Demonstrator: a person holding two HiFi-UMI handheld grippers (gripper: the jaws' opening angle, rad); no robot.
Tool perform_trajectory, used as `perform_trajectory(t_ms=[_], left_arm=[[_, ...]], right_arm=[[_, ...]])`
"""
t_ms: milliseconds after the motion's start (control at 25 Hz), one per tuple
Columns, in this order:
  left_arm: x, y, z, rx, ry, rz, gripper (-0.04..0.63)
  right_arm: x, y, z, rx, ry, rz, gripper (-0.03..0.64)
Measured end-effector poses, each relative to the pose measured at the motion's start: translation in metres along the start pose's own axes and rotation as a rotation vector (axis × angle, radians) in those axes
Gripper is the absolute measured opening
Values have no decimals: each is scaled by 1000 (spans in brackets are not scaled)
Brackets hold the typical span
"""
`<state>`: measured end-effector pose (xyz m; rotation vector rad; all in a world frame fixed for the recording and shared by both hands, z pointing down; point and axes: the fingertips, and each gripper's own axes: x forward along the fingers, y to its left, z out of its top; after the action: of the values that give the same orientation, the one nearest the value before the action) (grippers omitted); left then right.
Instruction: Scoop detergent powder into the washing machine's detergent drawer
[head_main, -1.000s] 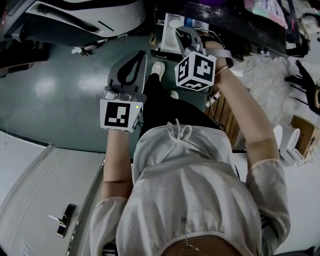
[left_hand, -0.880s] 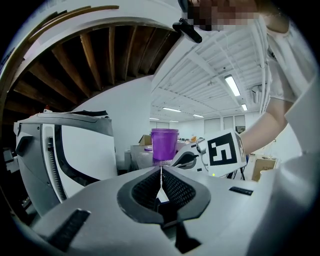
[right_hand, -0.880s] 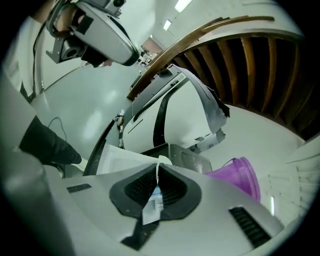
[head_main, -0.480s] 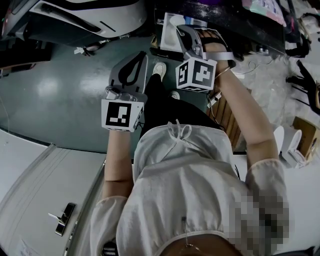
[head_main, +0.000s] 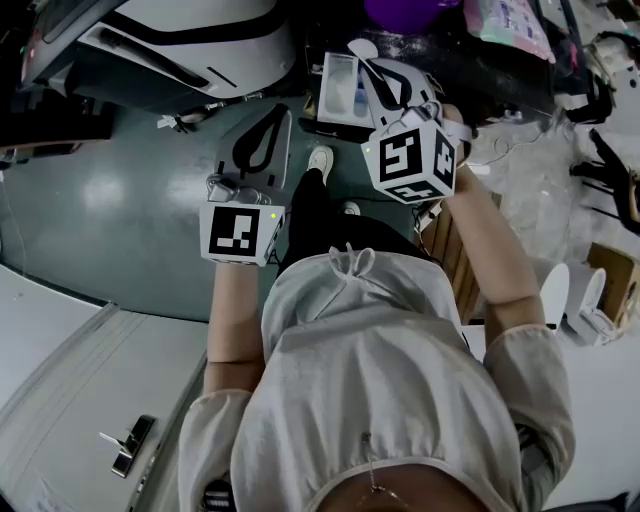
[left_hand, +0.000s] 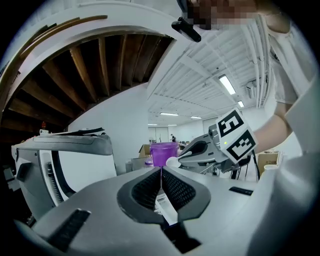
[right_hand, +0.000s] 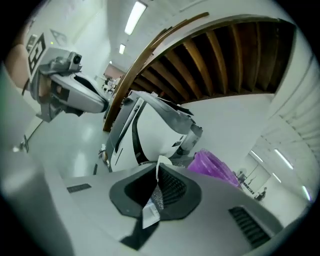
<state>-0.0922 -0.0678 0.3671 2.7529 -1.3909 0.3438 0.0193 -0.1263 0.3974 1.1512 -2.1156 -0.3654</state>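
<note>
Under the left gripper (head_main: 280, 115) lies a glossy grey-green floor (head_main: 110, 200). Above its jaws arch dark wooden beams (left_hand: 85, 65). Ahead, strip lights (left_hand: 227, 84) line a white ceiling (left_hand: 200, 70).

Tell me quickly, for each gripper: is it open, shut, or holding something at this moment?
Left gripper: shut, nothing between its jaws.
Right gripper: shut on a white scoop.

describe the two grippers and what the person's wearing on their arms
The left gripper and right gripper are both grey plastic shells with black ribbed pads inside the jaws. Each carries a white cube with black square markers. The person wears a pale top with short gathered sleeves.
</note>
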Motion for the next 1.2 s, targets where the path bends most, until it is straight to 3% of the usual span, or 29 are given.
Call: perform_trajectory(t_ms=[360, 680, 800, 1000, 1200], left_arm=[[25, 1, 56, 66, -24, -14, 26], [51, -9, 107, 92, -94, -55, 27], [60, -12, 118, 98, -83, -79, 27], [78, -12, 144, 111, -168, -94, 26], [90, -11, 156, 107, -175, -99, 26]], right_arm=[[-49, -60, 28, 275, -189, -126, 9], [-85, -108, 20, 468, -281, -212, 9], [-95, -126, 16, 497, -306, -254, 9], [-109, -153, 16, 527, -343, -294, 9], [-114, -168, 8, 550, -339, -325, 8]])
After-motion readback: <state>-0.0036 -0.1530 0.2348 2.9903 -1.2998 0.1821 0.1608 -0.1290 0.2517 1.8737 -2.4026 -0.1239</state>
